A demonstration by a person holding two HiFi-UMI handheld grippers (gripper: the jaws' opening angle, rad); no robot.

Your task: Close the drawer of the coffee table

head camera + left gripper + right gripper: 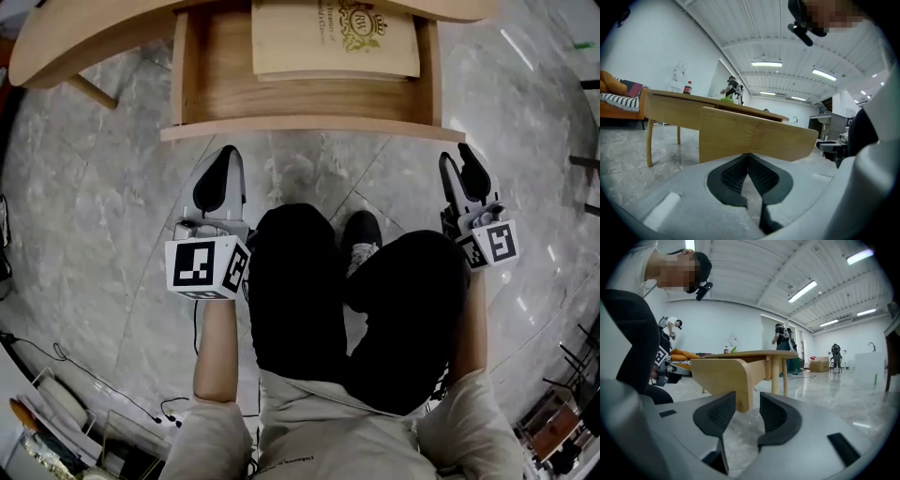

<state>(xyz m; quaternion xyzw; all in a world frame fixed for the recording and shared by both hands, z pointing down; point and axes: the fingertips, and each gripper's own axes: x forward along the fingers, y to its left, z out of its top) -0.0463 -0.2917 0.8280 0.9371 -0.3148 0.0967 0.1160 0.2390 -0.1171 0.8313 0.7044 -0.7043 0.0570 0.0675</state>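
The coffee table [84,37] has its wooden drawer [300,128] pulled out toward me. A beige book with a gold crest [333,37] lies inside it. My left gripper [223,157] hovers just short of the drawer front, left of centre, and its pads meet at the tip with nothing between them. The drawer front [754,136] fills the left gripper view straight ahead of the left gripper [748,157]. My right gripper [464,157] hangs near the drawer's right corner, jaws apart and empty. In the right gripper view, the drawer's rounded end [722,373] stands just beyond the right gripper [747,401].
The person's knees in black trousers [300,300] and a dark shoe [361,234] lie between the two grippers on the grey marble floor [94,216]. A table leg [94,91] slants at the left. An orange sofa [618,93] stands far left, and people [780,341] stand in the background.
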